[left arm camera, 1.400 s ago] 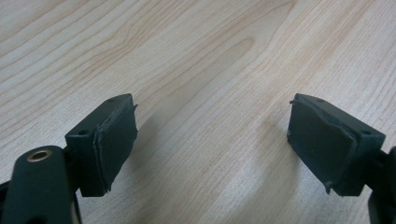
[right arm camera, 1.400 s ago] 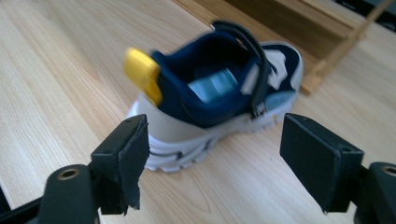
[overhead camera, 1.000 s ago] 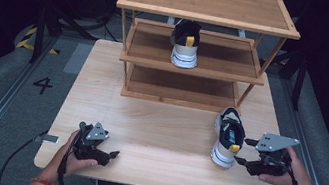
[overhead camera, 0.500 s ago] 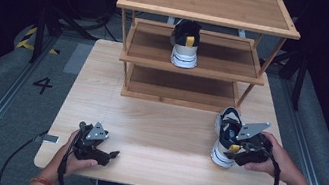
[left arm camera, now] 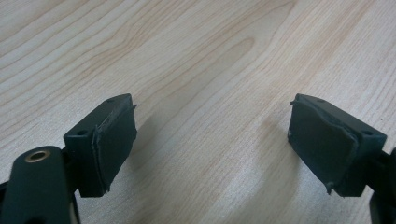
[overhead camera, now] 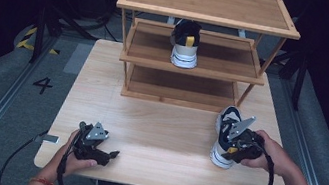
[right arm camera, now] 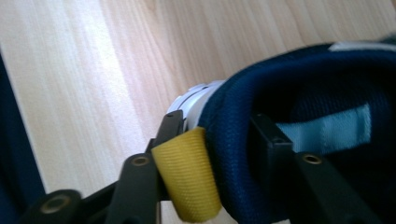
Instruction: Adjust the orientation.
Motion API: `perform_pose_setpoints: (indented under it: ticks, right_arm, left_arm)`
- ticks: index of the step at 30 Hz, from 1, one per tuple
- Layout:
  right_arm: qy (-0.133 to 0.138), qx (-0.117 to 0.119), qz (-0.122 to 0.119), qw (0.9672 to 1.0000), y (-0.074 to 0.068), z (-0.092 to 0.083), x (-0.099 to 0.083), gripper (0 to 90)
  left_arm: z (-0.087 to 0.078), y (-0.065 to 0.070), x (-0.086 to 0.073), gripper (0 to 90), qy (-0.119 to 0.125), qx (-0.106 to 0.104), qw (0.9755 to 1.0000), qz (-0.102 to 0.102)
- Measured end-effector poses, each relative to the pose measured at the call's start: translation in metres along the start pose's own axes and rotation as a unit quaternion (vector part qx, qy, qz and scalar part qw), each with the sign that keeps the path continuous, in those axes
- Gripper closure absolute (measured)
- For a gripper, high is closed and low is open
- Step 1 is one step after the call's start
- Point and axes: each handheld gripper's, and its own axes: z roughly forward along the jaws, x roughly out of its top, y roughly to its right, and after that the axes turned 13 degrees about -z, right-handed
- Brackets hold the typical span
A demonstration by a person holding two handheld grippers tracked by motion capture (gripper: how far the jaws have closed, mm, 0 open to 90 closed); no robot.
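Shoe (right arm camera: pixel 261 154) heel collar between right gripper (right arm camera: pixel 219 154) jaws, just closing

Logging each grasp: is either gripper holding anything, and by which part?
The right gripper grips the navy sneaker by its padded heel collar, beside the yellow pull tab. The left gripper is open, holding nothing.

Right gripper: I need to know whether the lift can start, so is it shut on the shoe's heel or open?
Shut on the shoe: the right gripper has one jaw inside the collar, one outside, having just closed.

High view overhead, claw views close, sharing table (overhead camera: pixel 160 137), perhaps.
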Motion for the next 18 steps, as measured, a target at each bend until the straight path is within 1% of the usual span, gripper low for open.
perform_pose_setpoints:
  ticks: [1,2,3,4,6,7,8,9,10,12,14,15,16,18]
  right_arm:
    - [0.008,0.006,-0.005,0.9999,-0.001,-0.001,0.002,67.2]
    - [0.008,0.006,-0.005,0.9999,-0.001,-0.001,0.002,67.2]
    - [0.006,0.005,-0.013,0.9999,-0.004,-0.002,0.004,68.7]
    - [0.006,0.005,-0.013,0.9999,-0.004,-0.002,0.004,68.7]
    - [-0.005,0.005,-0.020,0.9998,-0.007,-0.003,0.005,69.3]
    - [-0.010,0.001,-0.020,0.9997,-0.008,-0.004,0.006,69.5]
    - [-0.011,0.004,-0.025,0.9996,-0.010,-0.005,0.006,69.6]
    - [-0.010,0.009,-0.040,0.9991,-0.012,-0.007,0.007,69.5]
    - [-0.010,0.009,-0.040,0.9991,-0.012,-0.007,0.007,69.5]
    - [-0.015,0.012,-0.048,0.9987,-0.016,-0.012,0.010,69.5]
    - [-0.015,0.008,-0.064,0.9978,-0.020,-0.017,0.014,69.5]
    - [-0.013,0.012,-0.070,0.9974,-0.022,-0.020,0.016,69.5]
    - [-0.011,0.009,-0.076,0.9970,-0.023,-0.022,0.018,69.5]
    - [-0.011,0.005,-0.092,0.9957,-0.028,-0.031,0.026,69.4]
  left_arm:
    - [0.000,0.000,0.000,15.9,0.001,0.000,1.0000,0.000]
    - [0.000,0.000,0.000,15.9,0.001,0.000,1.0000,0.000]
    - [0.000,0.000,0.000,15.9,0.001,0.000,1.0000,0.000]
    - [0.000,0.000,0.000,15.9,0.000,-0.001,1.0000,0.001]
    - [0.000,0.000,0.000,15.9,-0.001,-0.001,1.0000,0.001]
    - [0.000,0.000,0.000,15.9,0.000,0.000,1.0000,0.000]
    - [0.000,0.000,0.000,15.9,0.001,0.000,1.0000,0.000]
    - [0.000,0.000,0.000,15.9,0.000,-0.001,1.0000,0.001]
    - [0.000,0.000,0.000,15.9,-0.001,-0.001,1.0000,0.001]
    - [0.000,0.000,0.000,15.9,0.000,-0.001,1.0000,0.001]
    - [0.000,0.000,0.000,15.9,0.000,-0.001,1.0000,0.001]
    - [0.000,0.000,0.000,15.9,0.000,-0.001,1.0000,0.001]
    - [0.000,0.000,0.000,15.9,0.001,-0.001,1.0000,0.001]
    - [0.000,0.000,0.000,15.9,0.001,-0.001,1.0000,0.001]
